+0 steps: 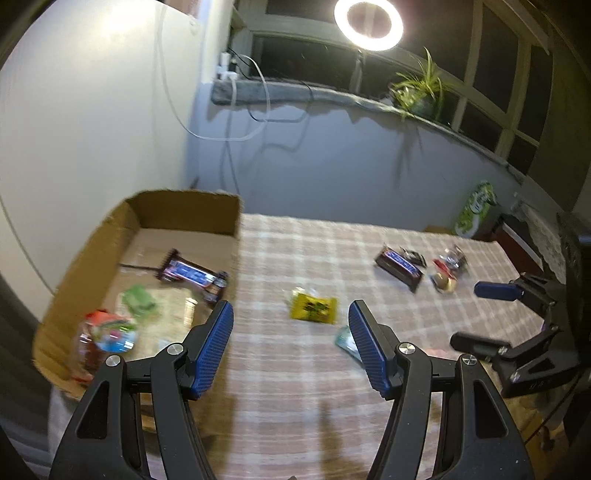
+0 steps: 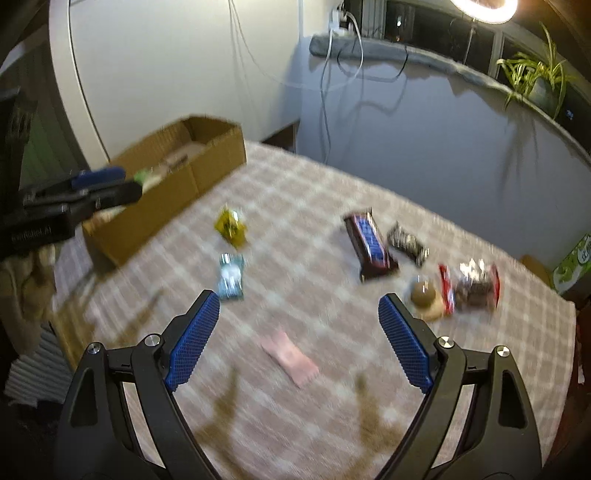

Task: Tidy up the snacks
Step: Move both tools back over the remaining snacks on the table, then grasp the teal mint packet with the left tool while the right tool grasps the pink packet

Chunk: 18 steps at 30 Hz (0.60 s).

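Note:
A cardboard box stands at the left of the checked tablecloth, holding a dark chocolate bar and other wrapped snacks. Loose on the cloth lie a yellow packet, a teal packet, a dark blue-labelled bar, a black-and-white packet, a round biscuit, a red-edged packet and a pink wrapper. My left gripper hangs open and empty near the yellow packet. My right gripper is open and empty above the pink wrapper.
A ring light and a potted plant stand on the sill behind the table. Cables hang down the wall. A green carton sits beyond the table's far right edge.

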Each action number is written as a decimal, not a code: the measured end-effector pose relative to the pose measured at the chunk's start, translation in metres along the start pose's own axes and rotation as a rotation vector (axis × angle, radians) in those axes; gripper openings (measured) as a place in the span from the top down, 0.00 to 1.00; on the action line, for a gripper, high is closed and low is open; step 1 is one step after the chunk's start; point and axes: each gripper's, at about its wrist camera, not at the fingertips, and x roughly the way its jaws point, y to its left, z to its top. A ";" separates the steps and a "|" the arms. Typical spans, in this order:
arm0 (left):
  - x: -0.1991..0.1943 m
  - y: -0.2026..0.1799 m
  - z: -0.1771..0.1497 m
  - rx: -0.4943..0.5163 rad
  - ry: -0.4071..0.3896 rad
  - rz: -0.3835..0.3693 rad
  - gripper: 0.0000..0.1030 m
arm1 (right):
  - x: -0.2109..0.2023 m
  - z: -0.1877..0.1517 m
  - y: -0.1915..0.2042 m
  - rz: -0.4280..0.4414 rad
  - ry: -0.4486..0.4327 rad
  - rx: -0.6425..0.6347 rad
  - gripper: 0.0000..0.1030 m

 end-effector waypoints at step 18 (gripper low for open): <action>0.062 -0.053 -0.033 0.092 0.237 -0.107 0.48 | 0.038 -0.047 -0.013 0.113 0.128 -0.057 0.41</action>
